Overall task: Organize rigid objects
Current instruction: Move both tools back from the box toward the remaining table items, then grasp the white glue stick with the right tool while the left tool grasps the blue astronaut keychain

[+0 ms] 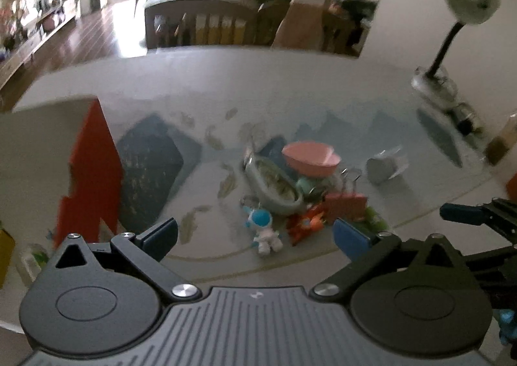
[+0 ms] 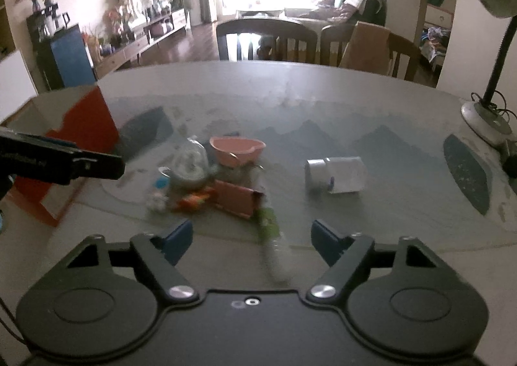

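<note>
With the left gripper [image 1: 255, 233] and right gripper [image 2: 252, 241] both spread wide and empty, the pink bowl [image 1: 311, 159], beside the astronaut figure [image 1: 265, 228], appears light, rigid and smooth; grasp its rim.

The grey patterned worktop [image 2: 323, 101] carries a red-and-white box [image 2: 84, 127], a pink bowl [image 2: 236, 146], a white mug [image 2: 336, 175] on its side, and a lamp base [image 2: 484, 123].

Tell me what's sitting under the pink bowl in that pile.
The pink bowl rests tilted on the pile, over a small mint-green item and wire binder-clip handles of the pink clip. Its base and whatever lies directly beneath are covered.
</note>
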`<state>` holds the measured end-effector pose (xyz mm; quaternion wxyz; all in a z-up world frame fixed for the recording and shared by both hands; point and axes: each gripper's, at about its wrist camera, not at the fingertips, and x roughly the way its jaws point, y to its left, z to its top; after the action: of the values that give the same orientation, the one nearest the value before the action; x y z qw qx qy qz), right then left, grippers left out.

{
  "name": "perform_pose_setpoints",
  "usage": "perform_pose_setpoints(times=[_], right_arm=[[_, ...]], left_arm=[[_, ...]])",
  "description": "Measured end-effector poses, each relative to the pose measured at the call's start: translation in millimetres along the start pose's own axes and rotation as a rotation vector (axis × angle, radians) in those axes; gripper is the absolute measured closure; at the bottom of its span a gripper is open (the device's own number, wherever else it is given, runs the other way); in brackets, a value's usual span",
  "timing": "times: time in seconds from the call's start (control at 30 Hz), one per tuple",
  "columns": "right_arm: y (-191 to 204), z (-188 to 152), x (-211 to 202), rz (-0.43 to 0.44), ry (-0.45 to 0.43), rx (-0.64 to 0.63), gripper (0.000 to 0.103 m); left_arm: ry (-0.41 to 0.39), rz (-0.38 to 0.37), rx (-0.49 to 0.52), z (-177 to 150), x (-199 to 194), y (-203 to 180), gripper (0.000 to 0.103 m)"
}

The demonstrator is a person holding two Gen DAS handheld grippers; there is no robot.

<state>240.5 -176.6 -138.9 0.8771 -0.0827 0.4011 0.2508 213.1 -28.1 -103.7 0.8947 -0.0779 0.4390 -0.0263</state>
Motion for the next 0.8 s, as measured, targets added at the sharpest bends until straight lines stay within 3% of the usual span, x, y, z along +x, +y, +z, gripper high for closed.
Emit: perform_pose_setpoints(times=[0.33,0.5,0.8], right_arm=[[-21,-4,39,0.036,0.07,-0.056,0.029],[-22,-2,56,0.047,0.088,-0.085,0.039],[-23,1,71,0.054,0.096,-0.124,0.049]], left_arm=[[0.047,0.119,-0.026,-6,55,1,0.0],[0.055,0.161,-0.018,-8,69,-1,0.0],[0.068,0.167,-0.032,-9,81,-3,0.001]])
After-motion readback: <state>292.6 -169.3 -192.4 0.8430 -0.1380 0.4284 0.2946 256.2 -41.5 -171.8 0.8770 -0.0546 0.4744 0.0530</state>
